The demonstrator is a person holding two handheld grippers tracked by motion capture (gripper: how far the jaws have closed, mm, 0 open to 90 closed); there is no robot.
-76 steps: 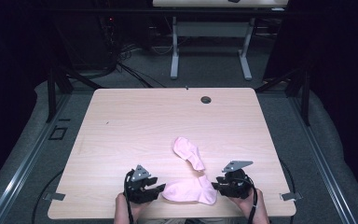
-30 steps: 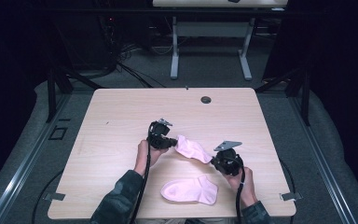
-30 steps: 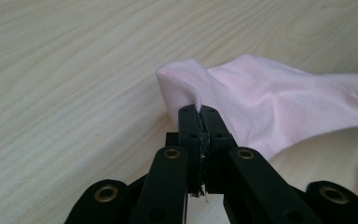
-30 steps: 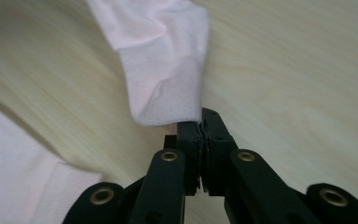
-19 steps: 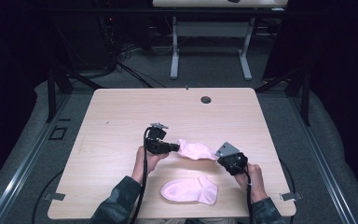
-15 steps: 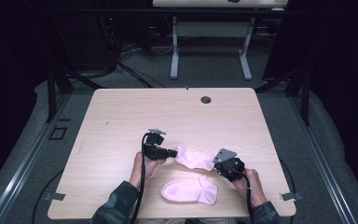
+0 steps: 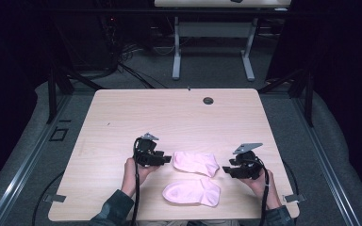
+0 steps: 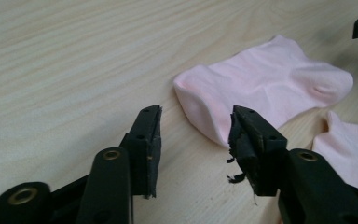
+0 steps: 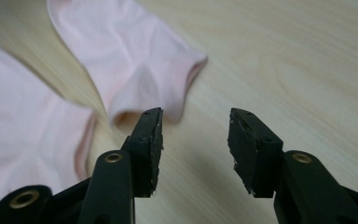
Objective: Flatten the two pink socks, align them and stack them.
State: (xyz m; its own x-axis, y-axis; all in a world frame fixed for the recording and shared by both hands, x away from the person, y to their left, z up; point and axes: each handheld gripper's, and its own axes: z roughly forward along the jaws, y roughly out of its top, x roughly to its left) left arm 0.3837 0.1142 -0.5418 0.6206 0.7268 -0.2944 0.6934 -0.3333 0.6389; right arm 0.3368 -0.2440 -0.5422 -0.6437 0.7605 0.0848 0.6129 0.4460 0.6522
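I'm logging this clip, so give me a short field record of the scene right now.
surface: wooden table
far sock: pink, flat, lying between the two grippers
near sock: pink, flat, by the table's near edge
left gripper: jaws just opened, nothing between them
right gripper: jaws just opened, nothing between them

left tool [image 7: 168, 159]: jaws just opening, nothing between | right tool [image 7: 226, 170]: jaws just opening, nothing between
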